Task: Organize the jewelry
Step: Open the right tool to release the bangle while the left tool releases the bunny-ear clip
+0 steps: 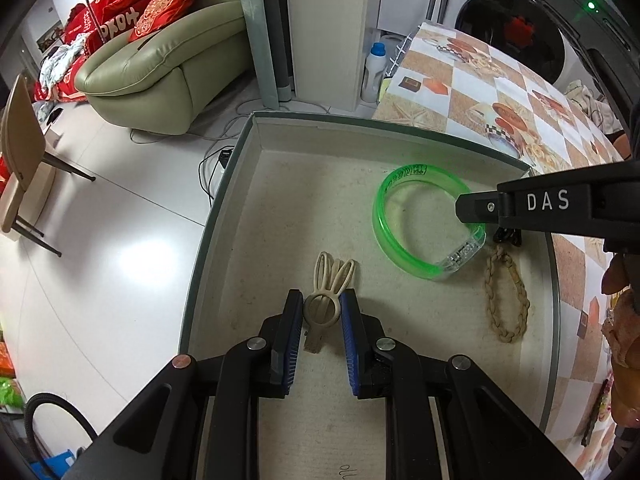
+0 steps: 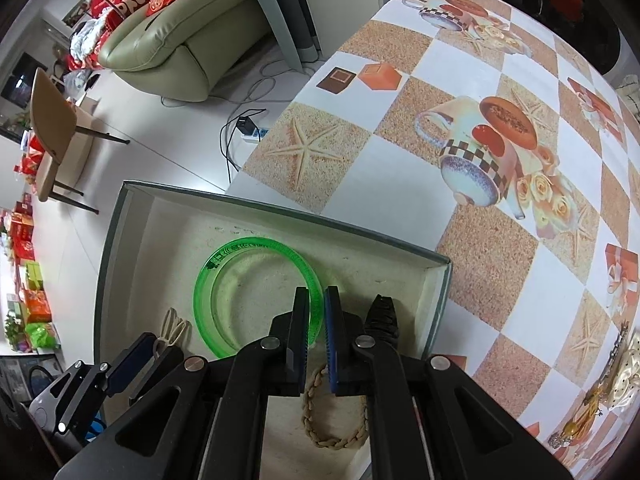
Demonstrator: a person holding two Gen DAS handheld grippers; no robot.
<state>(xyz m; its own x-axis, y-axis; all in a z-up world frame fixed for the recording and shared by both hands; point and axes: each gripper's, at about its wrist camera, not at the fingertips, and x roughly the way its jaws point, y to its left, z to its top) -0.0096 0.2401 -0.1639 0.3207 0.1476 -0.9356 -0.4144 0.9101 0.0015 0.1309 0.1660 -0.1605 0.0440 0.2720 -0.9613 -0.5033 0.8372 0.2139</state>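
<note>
From the left wrist camera, a shallow box (image 1: 240, 184) sits on a patterned tablecloth (image 1: 472, 92). The left gripper (image 1: 320, 312) holds its two pads a little apart around the ring of a cream rabbit-eared hair clip (image 1: 326, 300); both pads sit right against the ring, though real pressure is hard to judge. At two o'clock from the clip lies a green bangle (image 1: 404, 232), and the right gripper (image 1: 474, 210) enters from three o'clock with its tip on the bangle's rim. A braided bracelet (image 1: 506, 300) lies at three o'clock. Only this view shows a detergent bottle (image 1: 374, 72) at twelve o'clock.

From the right wrist camera, the right gripper (image 2: 318, 312) is nearly closed, its pads clamped on the green bangle's (image 2: 224, 268) wall. The braided bracelet (image 2: 332, 432) is half hidden beneath the fingers. A black clip (image 2: 384, 316) stands just beside the right finger, barely seen from the left. The left gripper (image 2: 154, 350) shows at eight o'clock, its pads cut off. Gold trinkets (image 2: 592, 400) at four o'clock are blurred.
</note>
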